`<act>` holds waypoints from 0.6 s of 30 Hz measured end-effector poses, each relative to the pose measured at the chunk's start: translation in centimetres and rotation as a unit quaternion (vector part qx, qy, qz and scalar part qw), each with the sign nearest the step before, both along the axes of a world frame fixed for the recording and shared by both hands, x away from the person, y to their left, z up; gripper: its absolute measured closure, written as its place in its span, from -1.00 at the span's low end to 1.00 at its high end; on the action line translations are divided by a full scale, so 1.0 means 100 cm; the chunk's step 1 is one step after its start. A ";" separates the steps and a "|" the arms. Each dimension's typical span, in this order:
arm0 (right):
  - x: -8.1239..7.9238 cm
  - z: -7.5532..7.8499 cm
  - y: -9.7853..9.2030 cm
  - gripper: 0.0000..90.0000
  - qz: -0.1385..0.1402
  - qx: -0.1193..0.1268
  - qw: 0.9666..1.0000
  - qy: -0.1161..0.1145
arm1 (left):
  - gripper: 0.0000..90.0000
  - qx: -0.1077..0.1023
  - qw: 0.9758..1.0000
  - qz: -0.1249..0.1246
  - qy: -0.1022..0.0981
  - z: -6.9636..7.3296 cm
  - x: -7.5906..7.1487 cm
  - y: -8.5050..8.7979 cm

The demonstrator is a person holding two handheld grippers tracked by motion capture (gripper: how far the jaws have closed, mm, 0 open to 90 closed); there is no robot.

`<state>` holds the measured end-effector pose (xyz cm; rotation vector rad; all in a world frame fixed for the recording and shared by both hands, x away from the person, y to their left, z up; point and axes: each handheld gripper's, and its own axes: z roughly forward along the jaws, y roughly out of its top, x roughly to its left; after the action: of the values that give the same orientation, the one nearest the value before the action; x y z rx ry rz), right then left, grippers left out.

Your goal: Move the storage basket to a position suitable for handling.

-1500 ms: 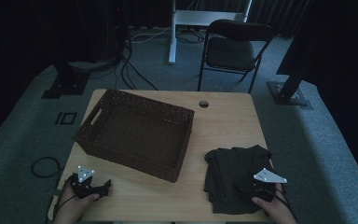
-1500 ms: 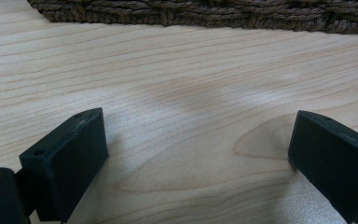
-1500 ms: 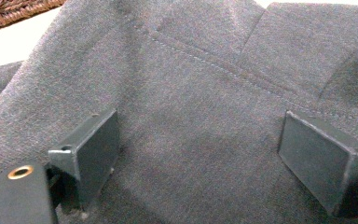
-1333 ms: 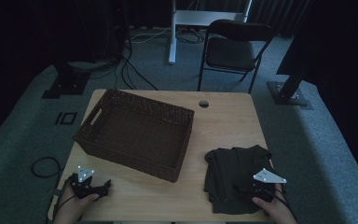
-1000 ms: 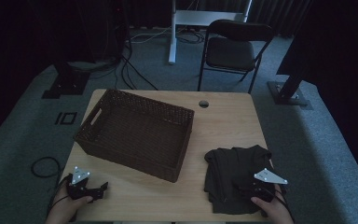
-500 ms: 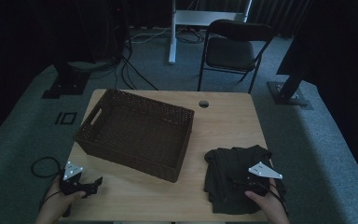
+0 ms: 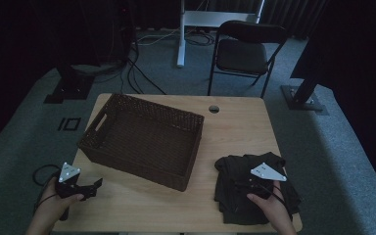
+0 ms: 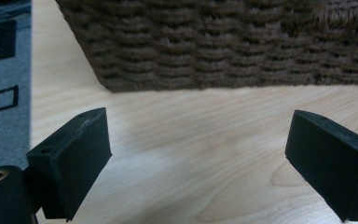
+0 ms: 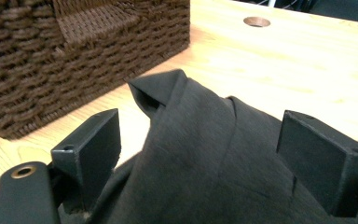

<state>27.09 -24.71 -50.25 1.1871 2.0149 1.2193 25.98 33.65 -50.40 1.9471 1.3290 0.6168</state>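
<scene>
In the high view a dark folded garment (image 7: 247,188) lies on the wooden counter (image 7: 240,129), at about 5 o'clock from the centre of the counter. The right claw (image 7: 242,185) rests on top of this garment, held by the person's right hand (image 7: 269,208), and its grey plate is above the cloth. In the right gripper view the right claw (image 9: 200,154) stands wide apart, with the garment (image 9: 205,158) rising as a folded hump between the two jaws. The cloth lies close to both jaws, but they do not squeeze it.

A brown woven basket (image 7: 144,139) sits at about 10 o'clock on the counter, just beside the garment and not touching it. In the right gripper view the basket (image 9: 70,51) is at 10 o'clock, and a round hole (image 9: 256,21) in the counter is at 1 o'clock.

The left claw (image 7: 95,185) is at about 8 o'clock, near the counter edge, held by the left hand (image 7: 54,205). In the left gripper view the left claw (image 8: 200,158) is also wide apart, with bare wood between the jaws and the basket wall (image 8: 214,42) at 12 o'clock.
</scene>
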 end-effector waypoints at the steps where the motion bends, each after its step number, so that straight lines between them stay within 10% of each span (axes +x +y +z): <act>1: 0.000 0.001 0.001 -0.70 0.002 0.002 1.000 -0.001 | -0.84 0.000 1.000 0.000 0.000 0.000 0.000 0.000; 18: 0.007 0.019 0.030 -0.70 0.018 0.016 0.999 -0.024 | -0.84 -0.023 0.998 -0.010 -0.061 0.046 0.019 0.021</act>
<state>27.76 -21.69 -48.39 1.1298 1.9958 1.2891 27.85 35.80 -45.79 1.8533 1.2364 0.6773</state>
